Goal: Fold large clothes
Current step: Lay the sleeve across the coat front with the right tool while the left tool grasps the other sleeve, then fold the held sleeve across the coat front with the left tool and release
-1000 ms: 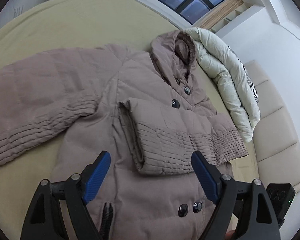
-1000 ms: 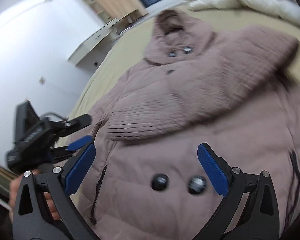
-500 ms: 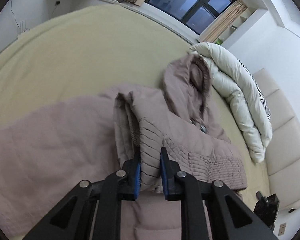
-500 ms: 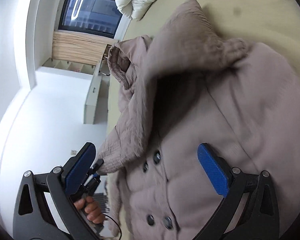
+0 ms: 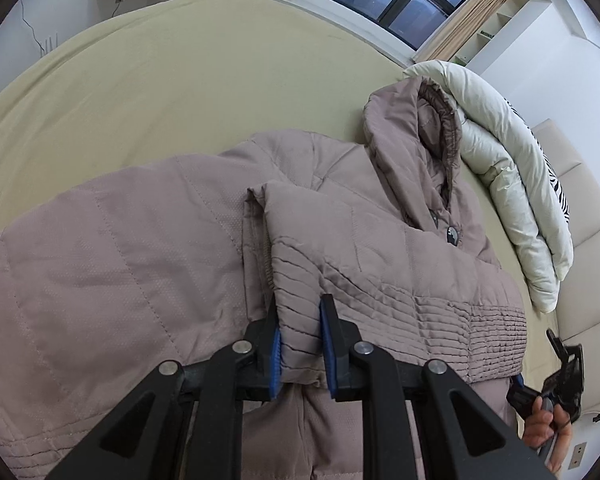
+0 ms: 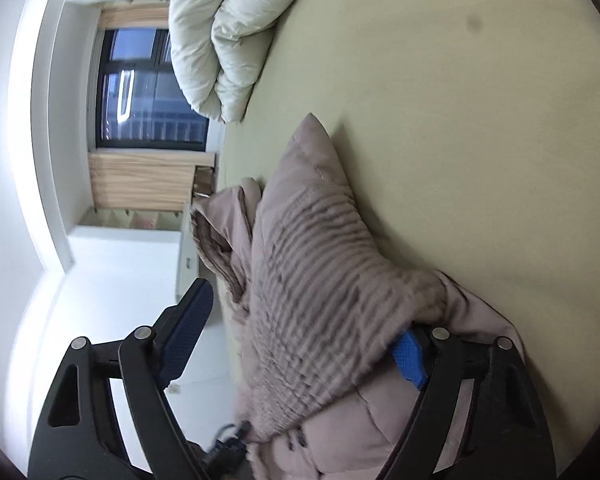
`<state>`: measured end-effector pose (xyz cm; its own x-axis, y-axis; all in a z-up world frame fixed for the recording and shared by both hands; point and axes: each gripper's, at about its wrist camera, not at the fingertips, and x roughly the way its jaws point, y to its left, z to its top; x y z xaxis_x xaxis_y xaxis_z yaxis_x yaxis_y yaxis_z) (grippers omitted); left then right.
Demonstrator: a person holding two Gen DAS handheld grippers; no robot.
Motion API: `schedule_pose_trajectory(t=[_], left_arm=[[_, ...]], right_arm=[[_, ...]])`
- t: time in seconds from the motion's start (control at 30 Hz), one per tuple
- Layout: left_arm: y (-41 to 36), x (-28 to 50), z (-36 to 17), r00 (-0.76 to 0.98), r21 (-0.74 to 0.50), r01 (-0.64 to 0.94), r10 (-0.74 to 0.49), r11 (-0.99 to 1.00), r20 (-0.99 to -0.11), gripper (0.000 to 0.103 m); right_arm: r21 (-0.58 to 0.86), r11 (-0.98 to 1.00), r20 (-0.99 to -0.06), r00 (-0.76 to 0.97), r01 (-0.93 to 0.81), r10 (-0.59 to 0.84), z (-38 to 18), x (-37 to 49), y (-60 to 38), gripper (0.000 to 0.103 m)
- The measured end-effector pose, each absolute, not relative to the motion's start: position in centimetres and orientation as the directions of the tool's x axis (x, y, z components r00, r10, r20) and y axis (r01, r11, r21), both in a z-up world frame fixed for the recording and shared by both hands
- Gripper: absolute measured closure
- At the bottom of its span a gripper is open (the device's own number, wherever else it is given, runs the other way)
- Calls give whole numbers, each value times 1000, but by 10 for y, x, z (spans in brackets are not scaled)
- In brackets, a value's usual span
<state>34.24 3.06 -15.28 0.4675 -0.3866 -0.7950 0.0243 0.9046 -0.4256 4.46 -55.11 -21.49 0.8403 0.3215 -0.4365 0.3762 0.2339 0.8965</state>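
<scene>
- Since a second ago, the coat's (image 5: 140, 280) folded-over sleeve (image 5: 400, 280) has gone from lying free between wide-spread pads to being pinched at its ribbed cuff, and the right wrist view has rolled onto its side while swinging in toward the coat's right edge.
- The mauve padded coat is lying front-up on the bed (image 5: 180, 80), hood (image 5: 412, 136) pointing toward the window, one sleeve crossing the chest, the other spreading out to the left.
- The left claw (image 5: 300, 344) is clamping on the cuff, both blue pads pressing the ribbed fabric.
- The right claw (image 6: 300, 340) is standing apart; its jaws have just been closing, with ribbed and padded fabric bulging between them. One blue pad (image 6: 410, 358) is lying against the cloth, the other is hanging clear beside it, so nothing is gripped yet.
- The sleeve's long axis is running left to right across the chest, from the left claw toward the right one, so the coming move probably turns on the right claw closing on that edge.
- A cream duvet (image 5: 512, 184) is bunching beyond the hood, apart from the coat.
</scene>
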Motion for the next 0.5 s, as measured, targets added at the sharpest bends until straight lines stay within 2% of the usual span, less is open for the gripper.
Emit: schedule_pose_trajectory(t=[0.07, 0.17, 0.27, 0.37, 0.43, 0.47, 0.5], left_arm=[[28, 345, -153, 463, -413, 40, -383, 910, -799, 84], [27, 348, -157, 456, -415, 39, -385, 909, -802, 83], [25, 349, -159, 457, -404, 48, -380, 913, -804, 82], [24, 351, -162, 456, -401, 49, -378, 915, -806, 81], [24, 352, -166, 456, -397, 44, -372, 917, -809, 77], [24, 353, -168, 453, -403, 51, -381, 914, -806, 75], [24, 354, -170, 449, -412, 59, -393, 909, -803, 74]], right_arm=[[879, 255, -468, 830, 402, 303, -200, 35, -539, 21], [857, 365, -462, 855, 363, 235, -151, 43, -510, 20], [840, 463, -429, 867, 282, 252, -118, 79, -490, 11], [856, 450, -429, 835, 254, 345, -136, 138, -490, 11], [777, 505, -563, 772, 374, 295, -164, 162, -489, 11], [763, 495, -601, 738, 416, 305, -185, 170, -489, 14], [749, 514, -613, 731, 418, 299, -198, 171, -489, 23]])
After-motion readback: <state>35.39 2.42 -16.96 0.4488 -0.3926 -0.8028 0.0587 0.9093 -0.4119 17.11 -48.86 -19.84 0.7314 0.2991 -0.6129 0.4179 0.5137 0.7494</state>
